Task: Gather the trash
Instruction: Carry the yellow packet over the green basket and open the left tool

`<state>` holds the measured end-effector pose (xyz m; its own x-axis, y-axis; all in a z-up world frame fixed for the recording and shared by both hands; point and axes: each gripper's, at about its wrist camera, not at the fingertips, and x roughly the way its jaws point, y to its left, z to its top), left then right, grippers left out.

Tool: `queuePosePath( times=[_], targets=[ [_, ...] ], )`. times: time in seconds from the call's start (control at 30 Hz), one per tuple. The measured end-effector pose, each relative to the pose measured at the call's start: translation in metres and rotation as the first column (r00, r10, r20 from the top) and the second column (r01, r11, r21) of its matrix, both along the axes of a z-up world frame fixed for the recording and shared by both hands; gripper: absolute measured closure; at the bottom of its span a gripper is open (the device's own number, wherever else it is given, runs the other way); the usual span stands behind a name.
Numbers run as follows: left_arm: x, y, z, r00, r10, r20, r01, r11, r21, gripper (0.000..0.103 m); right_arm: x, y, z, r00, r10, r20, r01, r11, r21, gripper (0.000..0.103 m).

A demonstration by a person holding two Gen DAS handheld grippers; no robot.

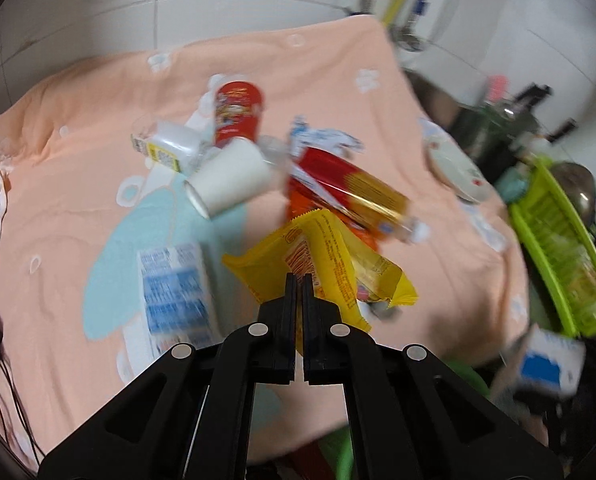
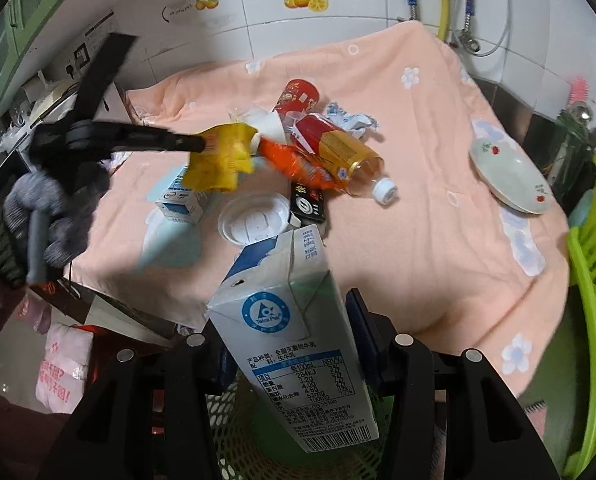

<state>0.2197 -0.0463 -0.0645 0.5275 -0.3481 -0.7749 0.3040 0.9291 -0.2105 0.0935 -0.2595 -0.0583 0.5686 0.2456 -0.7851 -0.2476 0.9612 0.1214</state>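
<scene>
Trash lies heaped on the peach cloth (image 2: pixel 418 184) covering the table: a red and gold bottle (image 2: pixel 338 152) on its side, a red can (image 2: pixel 300 94) behind it, an orange wrapper (image 2: pixel 294 164), a clear plastic lid (image 2: pixel 254 218), a small milk carton (image 2: pixel 180 202) and a white paper cup (image 1: pixel 234 178). The right gripper (image 2: pixel 286 340) is clamped partway closed on a blue and white milk carton (image 2: pixel 294 340), held above a green mesh basket (image 2: pixel 234 432). The left gripper (image 1: pixel 300 280), in a gloved hand (image 2: pixel 50 216), is pinched fully closed on a yellow wrapper (image 1: pixel 322 256), lifted clear of the pile.
</scene>
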Motion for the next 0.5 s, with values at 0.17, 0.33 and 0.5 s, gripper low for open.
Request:
queuePosePath(
  times=[0.17, 0.33, 0.5],
  targets=[
    [-0.06, -0.02, -0.002, 0.996, -0.094, -0.005, 0.094, 0.995, -0.016, 0.102, -0.03, -0.013, 0.006, 1.0, -0.025, 0.014, 0.025, 1.0, -0.007, 0.056],
    [-0.116, -0.047, -0.028, 0.978, -0.197, -0.062, 0.197, 0.98, -0.012, 0.102, -0.059, -0.026, 0.006, 0.999, -0.045, 0.013, 0.045, 0.999, -0.007, 0.056],
    [-0.144, -0.072, -0.063, 0.959, -0.25, -0.135, 0.252, 0.968, -0.006, 0.101, -0.08, -0.036, 0.001, 0.998, -0.065, 0.006, 0.065, 0.998, 0.006, 0.056]
  ],
)
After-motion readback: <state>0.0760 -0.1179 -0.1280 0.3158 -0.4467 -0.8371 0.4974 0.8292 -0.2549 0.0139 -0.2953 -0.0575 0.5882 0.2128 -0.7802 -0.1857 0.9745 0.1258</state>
